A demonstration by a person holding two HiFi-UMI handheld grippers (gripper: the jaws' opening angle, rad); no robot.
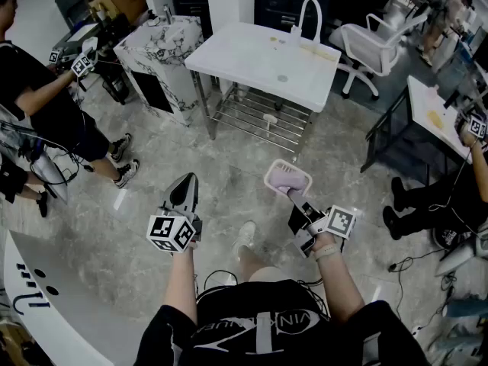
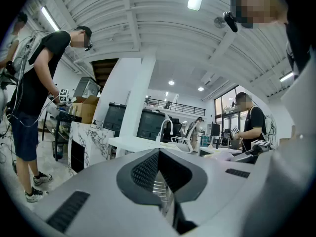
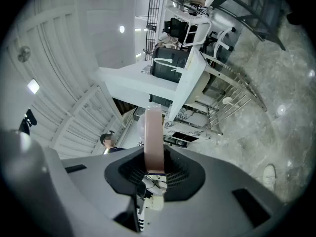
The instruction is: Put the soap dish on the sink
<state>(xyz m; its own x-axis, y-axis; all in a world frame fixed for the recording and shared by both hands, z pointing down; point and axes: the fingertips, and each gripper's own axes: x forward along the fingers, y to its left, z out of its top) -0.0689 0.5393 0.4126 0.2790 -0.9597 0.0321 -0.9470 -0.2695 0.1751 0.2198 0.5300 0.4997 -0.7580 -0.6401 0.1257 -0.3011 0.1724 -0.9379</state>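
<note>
In the head view, a pink soap dish (image 1: 287, 178) hangs in the air over the grey floor, and my right gripper (image 1: 293, 195) is shut on its near rim. The right gripper view shows the dish (image 3: 154, 135) edge-on, standing up between the pads of that gripper (image 3: 154, 169). The white sink (image 1: 263, 59) with its white faucet (image 1: 309, 17) stands some way ahead on a metal frame. My left gripper (image 1: 185, 187) is held out to the left of the dish, shut, with nothing in it. In the left gripper view the sink (image 2: 133, 143) lies ahead beyond the jaws (image 2: 159, 157).
A marble-patterned cabinet (image 1: 160, 52) stands left of the sink, and a steel rack (image 1: 259, 117) sits under it. A white office chair (image 1: 366, 40) and a dark-framed table (image 1: 431, 113) are on the right. People stand at left (image 1: 38, 90) and right (image 1: 450, 197). Cables (image 1: 415, 258) lie on the floor.
</note>
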